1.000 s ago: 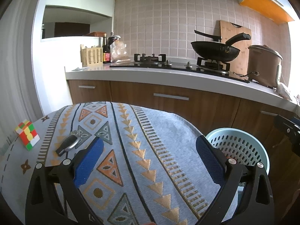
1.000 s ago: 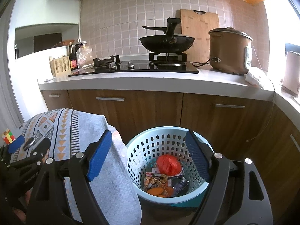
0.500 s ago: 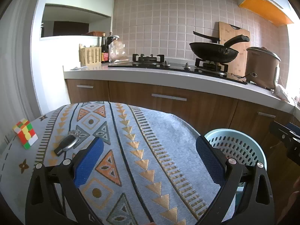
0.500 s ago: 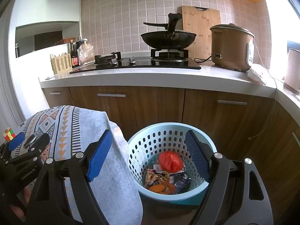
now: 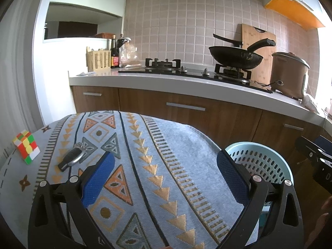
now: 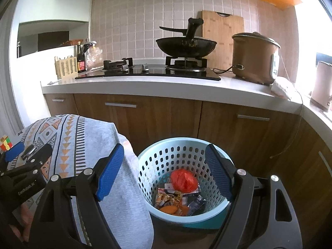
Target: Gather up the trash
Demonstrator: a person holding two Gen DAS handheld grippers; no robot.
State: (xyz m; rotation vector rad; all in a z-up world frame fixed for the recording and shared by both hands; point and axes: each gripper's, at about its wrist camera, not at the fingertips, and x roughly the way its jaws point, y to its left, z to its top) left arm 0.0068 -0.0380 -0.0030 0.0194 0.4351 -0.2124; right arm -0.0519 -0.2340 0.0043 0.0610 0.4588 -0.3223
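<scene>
A light blue perforated basket (image 6: 166, 157) stands on the floor beside the table; it holds a red crumpled bag (image 6: 183, 179) and several snack wrappers (image 6: 176, 199). My right gripper (image 6: 164, 171) is open and empty, above the basket's near side. My left gripper (image 5: 166, 170) is open and empty, over the patterned tablecloth (image 5: 145, 145). The basket also shows in the left wrist view (image 5: 259, 155) at the table's right edge. The left gripper's body shows in the right wrist view (image 6: 25, 172).
A key fob (image 5: 71, 158) and a colour cube (image 5: 26, 146) lie on the cloth at the left. Behind are wooden cabinets (image 6: 166, 120), a counter with a stove, a black pan (image 6: 185, 46) and a brown rice cooker (image 6: 254, 59).
Both grippers have drawn slightly back and up; the views shifted a little. Both stay open and empty. Nothing on the table or in the basket moved.
</scene>
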